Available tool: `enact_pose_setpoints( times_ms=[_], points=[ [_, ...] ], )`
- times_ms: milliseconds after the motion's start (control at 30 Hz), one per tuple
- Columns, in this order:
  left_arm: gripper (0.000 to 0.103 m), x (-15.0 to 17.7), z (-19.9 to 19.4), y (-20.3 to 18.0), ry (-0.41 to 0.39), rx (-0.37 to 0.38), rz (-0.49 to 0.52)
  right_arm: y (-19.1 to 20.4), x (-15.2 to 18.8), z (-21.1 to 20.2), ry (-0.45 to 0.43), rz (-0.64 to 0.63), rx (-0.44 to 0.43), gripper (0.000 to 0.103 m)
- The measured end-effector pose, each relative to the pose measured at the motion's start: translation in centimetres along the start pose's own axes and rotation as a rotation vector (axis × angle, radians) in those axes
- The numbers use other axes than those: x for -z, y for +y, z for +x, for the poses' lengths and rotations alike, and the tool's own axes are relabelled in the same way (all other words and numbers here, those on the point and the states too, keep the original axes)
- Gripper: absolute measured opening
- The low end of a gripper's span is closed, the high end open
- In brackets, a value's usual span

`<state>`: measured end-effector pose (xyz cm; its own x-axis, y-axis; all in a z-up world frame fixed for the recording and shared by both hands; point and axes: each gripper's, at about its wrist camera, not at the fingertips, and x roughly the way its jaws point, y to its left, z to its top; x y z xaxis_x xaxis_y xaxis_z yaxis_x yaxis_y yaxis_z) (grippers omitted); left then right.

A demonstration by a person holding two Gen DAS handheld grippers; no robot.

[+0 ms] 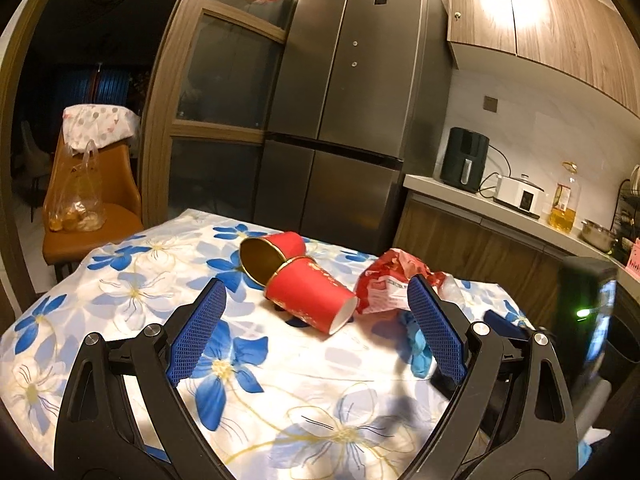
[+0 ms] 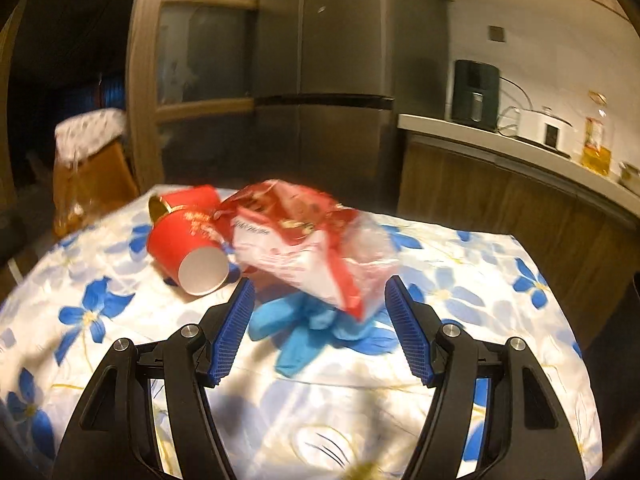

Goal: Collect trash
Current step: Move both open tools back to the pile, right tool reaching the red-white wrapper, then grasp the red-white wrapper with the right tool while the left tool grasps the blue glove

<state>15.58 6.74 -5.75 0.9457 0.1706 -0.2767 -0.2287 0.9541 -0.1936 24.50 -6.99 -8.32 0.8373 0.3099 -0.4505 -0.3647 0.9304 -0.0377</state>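
Trash wrapper [image 2: 304, 240] ahead of right gripper [image 2: 320, 304], fingers [image 2: 236, 328] spread, tilted down.

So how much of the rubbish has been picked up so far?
Nothing looks collected yet. Both cups, the near red cup and the far red cup, the red snack wrapper and the blue glove all lie on the flowered tablecloth. Left gripper and right gripper have open, empty jaws; the right faces the glove.

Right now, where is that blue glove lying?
The blue glove lies on the flowered tablecloth in the right wrist view, partly under the red snack wrapper, right of the tipped red paper cup.
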Motion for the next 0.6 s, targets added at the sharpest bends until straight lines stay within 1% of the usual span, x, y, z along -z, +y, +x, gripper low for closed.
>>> enact_pose_setpoints(
  times_ms=[100,233,333,400,433,467,500,567,600],
  points=[
    [0.09,-0.3,0.0,0.3,-0.004,0.003,-0.007,0.6,-0.3,1.1,0.017,-0.035,0.009,0.066],
    [0.09,-0.5,0.2,0.8,-0.005,0.002,-0.012,0.9,-0.7,2.5,0.043,-0.038,0.015,0.059],
    [0.09,-0.6,0.3,0.8,-0.005,0.002,-0.008,1.1,-0.8,3.5,0.069,-0.045,0.02,0.048],
    [0.09,-0.5,0.4,0.9,-0.004,0.002,-0.005,1.1,-0.8,4.0,0.088,-0.049,0.019,0.035],
    [0.09,-0.6,0.4,0.9,-0.004,0.002,-0.004,1.2,-0.7,4.1,0.093,-0.049,0.02,0.032],
    [0.09,-0.6,0.5,1.0,-0.003,0.002,-0.004,1.1,-0.7,4.2,0.095,-0.047,0.016,0.026],
    [0.09,-0.6,0.6,1.0,-0.001,0.003,-0.005,1.0,-0.7,4.1,0.093,-0.043,0.012,0.022],
    [0.09,-0.5,0.7,1.0,0.003,0.002,-0.005,0.8,-0.8,3.6,0.074,-0.033,0.007,0.01],
    [0.09,-0.5,0.8,0.9,0.006,0.004,-0.003,0.6,-0.8,3.4,0.066,-0.03,0.008,0.007]
  ],
)
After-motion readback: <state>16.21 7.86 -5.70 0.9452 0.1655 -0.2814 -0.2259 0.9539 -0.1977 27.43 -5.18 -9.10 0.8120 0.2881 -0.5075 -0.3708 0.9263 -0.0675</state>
